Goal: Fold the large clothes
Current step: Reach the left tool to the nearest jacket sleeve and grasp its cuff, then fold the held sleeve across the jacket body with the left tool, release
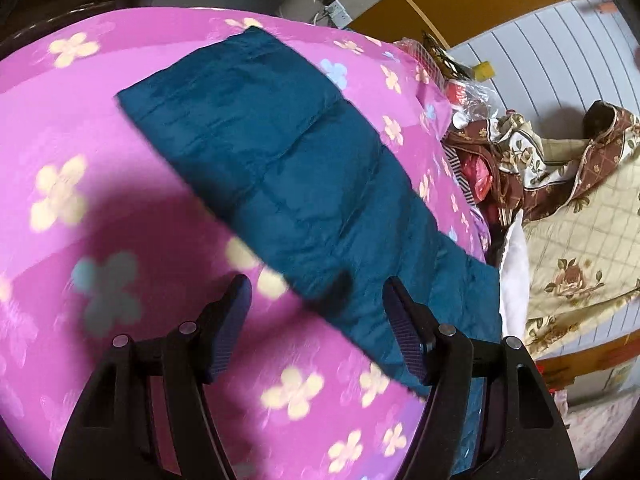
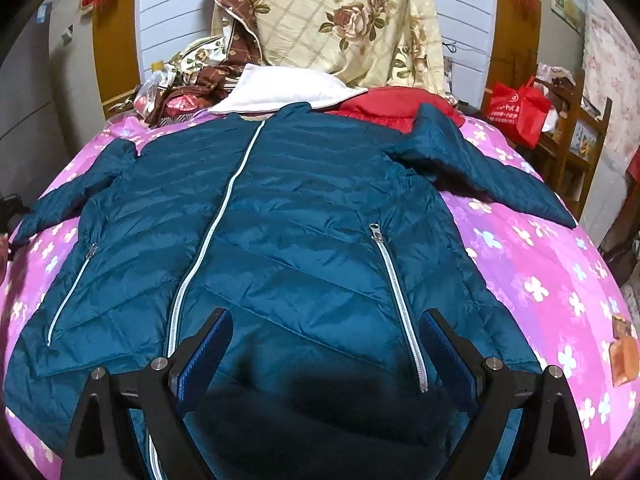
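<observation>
A teal quilted down jacket [image 2: 304, 216] lies flat, front up, on a pink flowered bedspread [image 2: 540, 272]. Its white front zipper is closed and both sleeves are spread outward. My right gripper [image 2: 326, 320] is open and empty, hovering over the jacket's hem near the right pocket zipper [image 2: 396, 292]. The left wrist view shows one sleeve [image 1: 280, 168] stretched across the bedspread [image 1: 100, 140]. My left gripper [image 1: 316, 292] is open and empty just above the sleeve's lower edge.
At the bed's head lie a white pillow [image 2: 280, 88], a red garment [image 2: 392, 106] and a floral quilt [image 2: 344, 16]. A red bag [image 2: 518, 110] sits on a wooden shelf to the right. Clutter lies at the bed's corner [image 1: 472, 96].
</observation>
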`<state>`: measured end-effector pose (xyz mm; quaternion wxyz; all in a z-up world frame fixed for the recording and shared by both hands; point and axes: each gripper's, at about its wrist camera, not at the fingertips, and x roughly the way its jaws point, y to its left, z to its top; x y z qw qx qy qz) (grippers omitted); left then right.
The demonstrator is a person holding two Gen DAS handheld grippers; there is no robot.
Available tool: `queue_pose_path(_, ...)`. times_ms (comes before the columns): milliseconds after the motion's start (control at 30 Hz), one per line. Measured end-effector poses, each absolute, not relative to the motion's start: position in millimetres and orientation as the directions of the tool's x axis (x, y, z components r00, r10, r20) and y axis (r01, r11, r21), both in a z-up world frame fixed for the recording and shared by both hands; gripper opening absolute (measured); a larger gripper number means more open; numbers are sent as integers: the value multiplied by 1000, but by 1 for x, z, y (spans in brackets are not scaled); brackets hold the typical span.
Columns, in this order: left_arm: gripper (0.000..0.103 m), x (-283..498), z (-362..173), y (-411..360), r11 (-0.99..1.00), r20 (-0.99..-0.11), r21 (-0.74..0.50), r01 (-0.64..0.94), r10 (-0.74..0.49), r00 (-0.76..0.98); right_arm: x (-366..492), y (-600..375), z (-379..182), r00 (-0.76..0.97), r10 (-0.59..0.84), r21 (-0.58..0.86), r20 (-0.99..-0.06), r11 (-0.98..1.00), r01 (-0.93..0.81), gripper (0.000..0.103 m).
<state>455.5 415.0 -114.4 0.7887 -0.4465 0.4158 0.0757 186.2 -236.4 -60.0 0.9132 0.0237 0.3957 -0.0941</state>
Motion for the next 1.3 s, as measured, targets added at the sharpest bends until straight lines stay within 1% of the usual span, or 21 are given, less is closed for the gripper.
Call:
queue_pose_path(167, 68, 475, -115, 424, 580, -707, -651, -490, -228, 670, 195, -233, -69, 647, -169, -51, -744, 979, 198, 93)
queue_pose_path(200, 66, 480, -114, 424, 586, -714, -640, -496, -216, 666, 197, -233, -71, 639, -177, -60, -748, 978, 200, 93)
queue_pose_path(233, 56, 484, -113, 423, 598, -732, -618, -511, -200, 651, 198, -233, -73, 634, -184, -68, -751, 977, 203, 93)
queue_pose_path(267, 17, 489, -114, 421, 614, -763, -581, -534, -183, 620, 199, -233, -74, 629, -191, -76, -754, 976, 205, 93)
queue_pose_path(300, 9, 495, -116, 420, 629, -789, -555, -545, -189, 585, 200, -233, -75, 624, -198, -83, -756, 974, 209, 93)
queue_pose_path(367, 8, 497, -109, 414, 647, -801, -531, -547, -172, 574, 200, -236, -75, 627, -204, -84, -752, 973, 215, 93)
queue_pose_path(467, 7, 495, -75, 395, 714, -786, -493, -498, -119, 607, 197, -241, -74, 634, -194, -67, -749, 973, 219, 93)
queue_pose_path(533, 7, 493, -50, 374, 751, -767, -487, -447, -123, 629, 194, -243, -71, 642, -187, -57, -743, 974, 217, 93)
queue_pose_path(600, 7, 491, -23, 345, 791, -741, -488, -368, -153, 654, 190, -246, -68, 654, -179, -44, -735, 975, 217, 93)
queue_pose_path(700, 6, 484, 19, 276, 856, -701, -477, -200, -233, 674, 181, -252, -62, 671, -166, -16, -722, 975, 224, 93)
queue_pose_path(833, 4, 467, 50, 175, 895, -664, -445, 25, -348, 662, 167, -264, -53, 692, -167, 9, -702, 970, 243, 93)
queue_pose_path(933, 4, 453, 52, 102, 901, -669, -405, 157, -409, 621, 156, -275, -49, 700, -173, 28, -693, 964, 266, 93)
queue_pose_path(1067, 4, 443, 25, 35, 906, -724, -375, 194, -417, 549, 144, -292, -47, 699, -168, 59, -695, 956, 289, 93)
queue_pose_path(1167, 4, 427, 13, 29, 908, -728, -384, 166, -408, 551, 136, -300, -41, 709, -140, 81, -691, 960, 269, 93)
queue_pose_path(1233, 5, 424, 7, 42, 922, -739, -364, 129, -370, 563, 130, -301, -36, 723, -135, 79, -677, 964, 254, 93)
queue_pose_path(1267, 6, 422, 3, 51, 930, -746, -349, 112, -348, 568, 128, -300, -36, 726, -139, 73, -673, 965, 252, 93)
queue_pose_path(1300, 10, 422, -1, 63, 939, -757, -333, 88, -322, 568, 127, -300, -36, 726, -142, 70, -672, 965, 254, 93)
